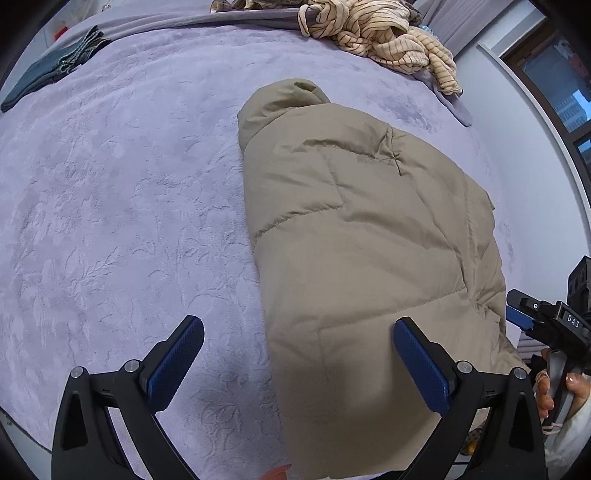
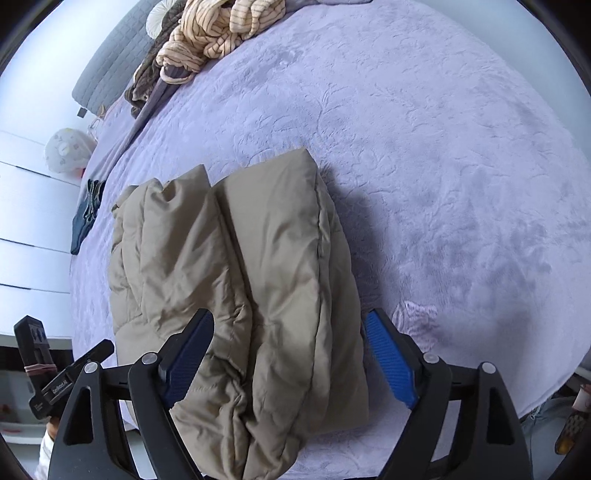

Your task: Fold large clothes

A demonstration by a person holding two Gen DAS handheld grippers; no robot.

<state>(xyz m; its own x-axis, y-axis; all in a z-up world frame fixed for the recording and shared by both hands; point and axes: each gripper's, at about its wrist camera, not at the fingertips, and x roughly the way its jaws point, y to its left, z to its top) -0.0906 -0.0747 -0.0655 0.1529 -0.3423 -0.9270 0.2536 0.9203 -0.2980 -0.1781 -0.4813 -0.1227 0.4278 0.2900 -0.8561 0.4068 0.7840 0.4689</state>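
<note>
A tan puffer jacket (image 1: 362, 240) lies folded into a long bundle on the lilac bedspread (image 1: 110, 221). My left gripper (image 1: 298, 354) is open and empty above the jacket's near left edge. In the right wrist view the jacket (image 2: 240, 277) shows two folded layers side by side. My right gripper (image 2: 288, 354) is open, and the jacket's near end lies between its fingers (image 2: 388, 365). The right gripper also shows at the right edge of the left wrist view (image 1: 543, 321).
A heap of cream striped clothes (image 1: 384, 33) lies at the bed's far end, also in the right wrist view (image 2: 218, 33). Folded dark jeans (image 1: 55, 70) lie at the far left. A window (image 1: 561, 88) is beyond the bed on the right.
</note>
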